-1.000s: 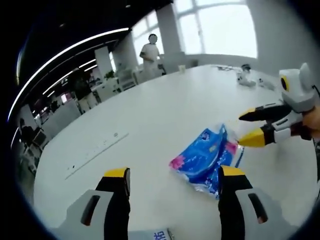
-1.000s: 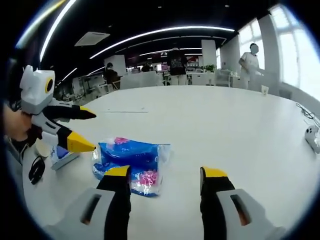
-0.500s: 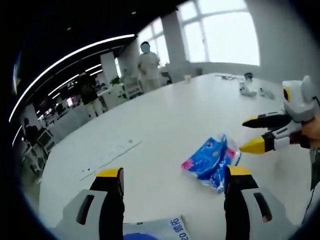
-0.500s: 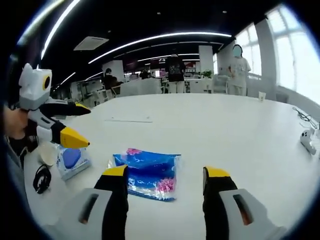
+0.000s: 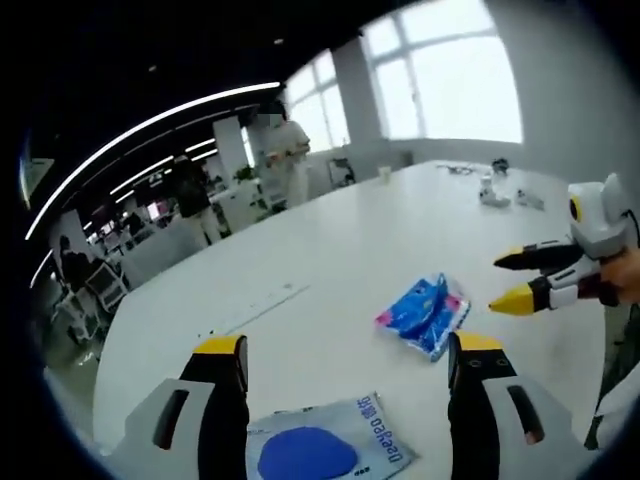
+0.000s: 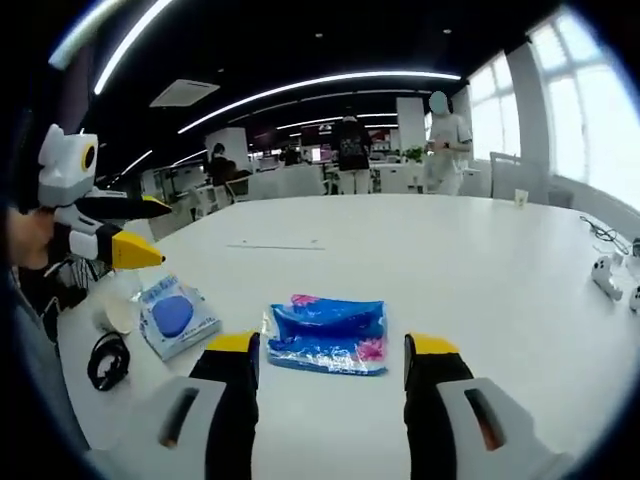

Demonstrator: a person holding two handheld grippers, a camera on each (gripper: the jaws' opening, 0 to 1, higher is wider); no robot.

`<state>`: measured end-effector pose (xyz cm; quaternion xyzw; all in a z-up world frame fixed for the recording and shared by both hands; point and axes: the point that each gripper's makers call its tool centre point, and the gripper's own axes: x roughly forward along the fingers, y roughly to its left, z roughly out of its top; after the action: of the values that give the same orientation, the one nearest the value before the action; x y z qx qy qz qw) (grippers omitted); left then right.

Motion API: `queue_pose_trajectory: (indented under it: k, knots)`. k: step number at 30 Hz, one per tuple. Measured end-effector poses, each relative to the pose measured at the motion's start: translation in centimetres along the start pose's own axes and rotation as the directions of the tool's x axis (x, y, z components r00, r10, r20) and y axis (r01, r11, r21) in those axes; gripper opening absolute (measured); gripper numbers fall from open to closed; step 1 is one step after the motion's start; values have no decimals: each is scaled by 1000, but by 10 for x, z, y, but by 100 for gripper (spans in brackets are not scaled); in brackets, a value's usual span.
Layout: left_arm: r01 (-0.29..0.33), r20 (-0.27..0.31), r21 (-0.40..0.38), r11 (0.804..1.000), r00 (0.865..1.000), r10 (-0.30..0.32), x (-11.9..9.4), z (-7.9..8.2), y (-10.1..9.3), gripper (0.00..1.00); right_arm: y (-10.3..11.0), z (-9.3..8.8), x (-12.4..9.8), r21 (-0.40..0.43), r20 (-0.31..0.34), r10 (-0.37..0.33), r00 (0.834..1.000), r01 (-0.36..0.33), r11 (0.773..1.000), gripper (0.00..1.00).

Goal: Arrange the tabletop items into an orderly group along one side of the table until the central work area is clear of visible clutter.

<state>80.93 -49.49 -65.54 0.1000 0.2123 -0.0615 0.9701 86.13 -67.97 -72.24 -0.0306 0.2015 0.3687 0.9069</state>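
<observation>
A blue and pink plastic packet lies flat on the white table. A pale blue pack of wipes with a dark blue oval lies between my left gripper's jaws; that gripper is open above it, holding nothing. My right gripper comes in from the right, open, just beside the packet. In the right gripper view the packet lies just beyond my open right gripper. The wipes pack sits left of it, under my open left gripper.
A coiled black cable and a small white round thing lie near the left table edge. Small white devices and a cup sit far right. People stand beyond the table's far edge.
Both views have pulled back from the packet, which now looks smaller and farther. The wipes pack has come into the left gripper view. Both grippers stay open.
</observation>
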Motion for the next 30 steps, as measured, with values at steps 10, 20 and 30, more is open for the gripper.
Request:
queue_pose_trajectory:
  k: [10,20,30]
  knots:
    - [-45,10,-28,999,999,45,-36,-8,23,78,19,17,-3,-13,26,11,1000,-11,1000,55]
    - [-83,5,-29,996,997,83,-55,-14,51,77,41,17,3,-5,34,34,999,-34,999,55]
    - [-89,4,-30,996,996,89,-67,-21,61,77,48,13,2,8,28,24,999,-24,1000,55]
